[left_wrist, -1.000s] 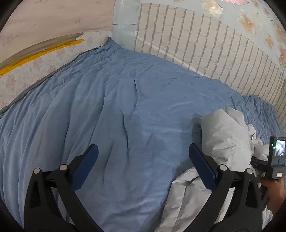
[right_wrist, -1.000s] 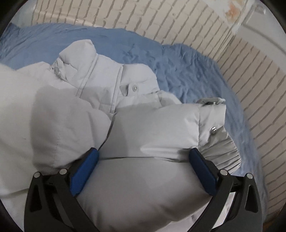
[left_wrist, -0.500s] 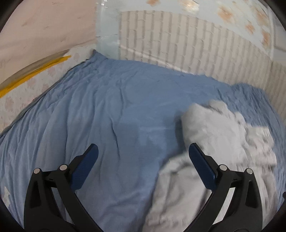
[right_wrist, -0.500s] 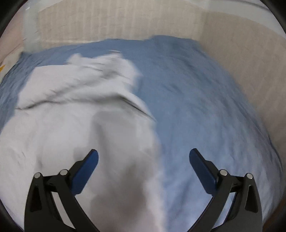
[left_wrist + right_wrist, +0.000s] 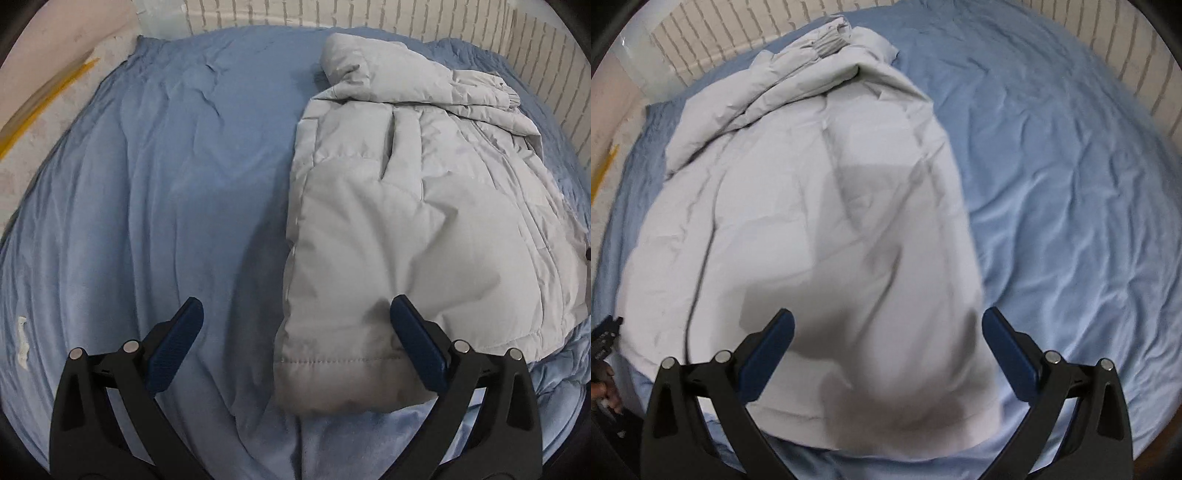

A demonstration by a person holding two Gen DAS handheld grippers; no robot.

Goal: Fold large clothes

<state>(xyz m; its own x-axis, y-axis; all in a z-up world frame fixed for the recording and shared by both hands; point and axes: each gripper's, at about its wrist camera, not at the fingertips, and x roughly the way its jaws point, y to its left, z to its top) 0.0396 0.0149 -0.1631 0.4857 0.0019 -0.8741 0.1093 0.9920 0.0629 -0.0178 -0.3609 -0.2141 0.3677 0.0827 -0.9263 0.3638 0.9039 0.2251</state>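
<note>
A light grey puffer jacket [image 5: 413,206] lies spread on a blue bedsheet [image 5: 155,192], with a sleeve folded across its far end. In the right wrist view the jacket [image 5: 812,206] fills the left and middle. My left gripper [image 5: 295,343] is open and empty, above the jacket's near hem and its left edge. My right gripper [image 5: 886,350] is open and empty, above the jacket's near right part. Neither gripper touches the cloth.
A white brick-pattern wall [image 5: 369,14] runs along the far side of the bed and its right side [image 5: 1126,48]. A floral cover with a yellow stripe [image 5: 44,96] lies at the left. The other hand's gripper [image 5: 605,332] shows at the left edge.
Both grippers have pulled back and risen, so the views now look down on the whole jacket. The jacket, bunched up a second ago, now lies spread flat.
</note>
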